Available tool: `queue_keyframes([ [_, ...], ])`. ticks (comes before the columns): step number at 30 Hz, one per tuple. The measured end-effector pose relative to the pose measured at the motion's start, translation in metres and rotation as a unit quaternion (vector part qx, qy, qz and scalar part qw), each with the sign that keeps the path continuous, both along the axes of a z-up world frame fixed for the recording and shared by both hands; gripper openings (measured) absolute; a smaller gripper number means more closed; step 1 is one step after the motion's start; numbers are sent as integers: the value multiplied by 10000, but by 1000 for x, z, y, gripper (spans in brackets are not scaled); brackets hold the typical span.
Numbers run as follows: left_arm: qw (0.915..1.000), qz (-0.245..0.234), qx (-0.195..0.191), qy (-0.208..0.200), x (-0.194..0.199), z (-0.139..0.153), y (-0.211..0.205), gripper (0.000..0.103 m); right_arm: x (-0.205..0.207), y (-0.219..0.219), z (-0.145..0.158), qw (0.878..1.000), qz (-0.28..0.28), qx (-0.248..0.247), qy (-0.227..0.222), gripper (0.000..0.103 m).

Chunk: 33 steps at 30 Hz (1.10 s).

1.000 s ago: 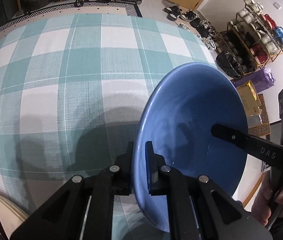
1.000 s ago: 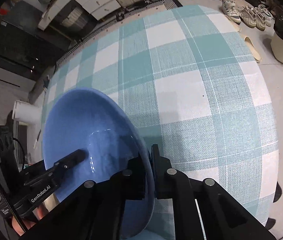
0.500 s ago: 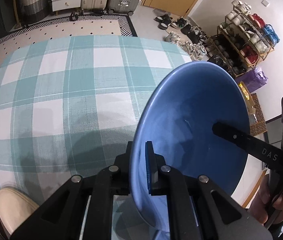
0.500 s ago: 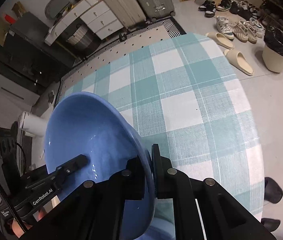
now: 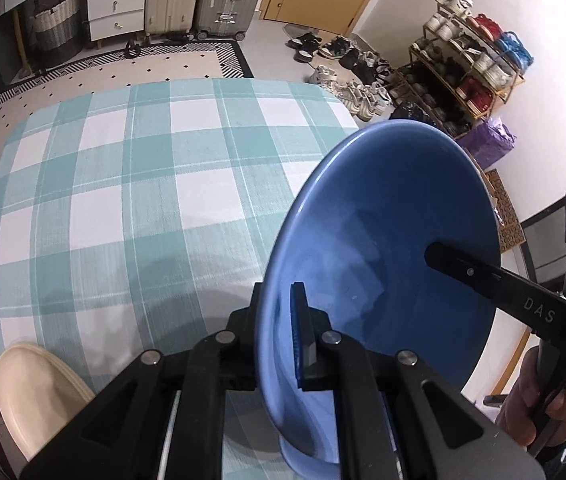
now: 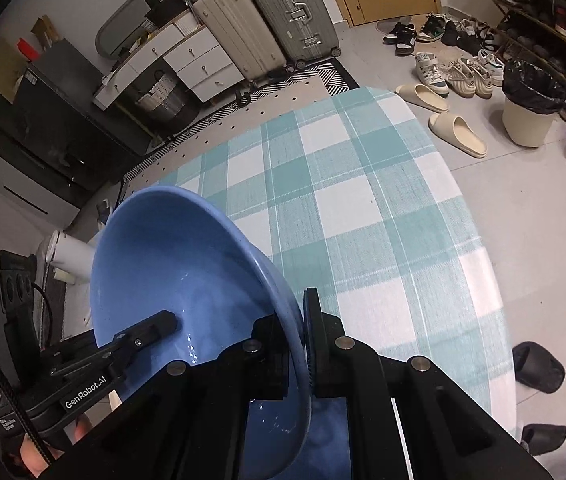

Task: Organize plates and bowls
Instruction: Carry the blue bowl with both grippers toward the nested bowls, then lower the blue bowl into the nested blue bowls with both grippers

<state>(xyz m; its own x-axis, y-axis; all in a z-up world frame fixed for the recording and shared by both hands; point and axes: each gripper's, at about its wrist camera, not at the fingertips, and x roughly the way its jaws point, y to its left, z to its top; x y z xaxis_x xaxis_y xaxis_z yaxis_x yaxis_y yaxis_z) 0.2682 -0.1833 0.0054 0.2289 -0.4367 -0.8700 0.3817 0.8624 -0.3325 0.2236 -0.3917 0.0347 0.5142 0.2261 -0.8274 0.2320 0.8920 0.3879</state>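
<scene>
Two claws on one bowl [image 5: 387,248]: left claw [image 5: 279,340] clamped on the near-left rim, right claw [image 6: 299,344] clamped on the opposite rim, each with one finger inside the bowl and one outside. Blue bowl held clear above the checked surface [image 5: 155,184], tipped so its hollow faces both cameras. Cream plate [image 5: 35,396] down at the near-left corner of the surface, partly cut off by the left view's edge.

Judged step: carrying the bowl toward a stacking spot, probably by or on the plate; no other crockery in view, so exact goal unclear.

To do it well:
- Keep both grips firm and level with each other; thin rim pinches slip easily on glazed ware.
- Move the two hands as one, same pace and same height, so no twist loads the rim.
- Bring the bowl back toward level before lowering, base first.
- Lower slowly until the base sits flat, only then ease one claw off, then the other.
- Watch the plate edge near the surface corner; avoid nudging it off.
</scene>
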Motion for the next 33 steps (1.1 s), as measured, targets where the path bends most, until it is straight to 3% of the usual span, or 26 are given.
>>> queue_keyframes([
  [10, 9999, -141, 11, 47, -50, -5, 7, 7, -57, 9, -4, 10000, -3, -11, 40, 6],
  [17, 9995, -244, 175, 70, -74, -22, 0, 7, -82, 8, -24, 9997, -69, 93, 233, 6],
  [29, 9973, -315, 590, -292, -97, -43, -10, 7, -99, 9, -56, 9992, -136, 112, 373, 7],
  [33, 9945, -393, 813, -522, -105, -45, -17, 8, -100, 11, -59, 9992, -113, -226, 312, 10],
])
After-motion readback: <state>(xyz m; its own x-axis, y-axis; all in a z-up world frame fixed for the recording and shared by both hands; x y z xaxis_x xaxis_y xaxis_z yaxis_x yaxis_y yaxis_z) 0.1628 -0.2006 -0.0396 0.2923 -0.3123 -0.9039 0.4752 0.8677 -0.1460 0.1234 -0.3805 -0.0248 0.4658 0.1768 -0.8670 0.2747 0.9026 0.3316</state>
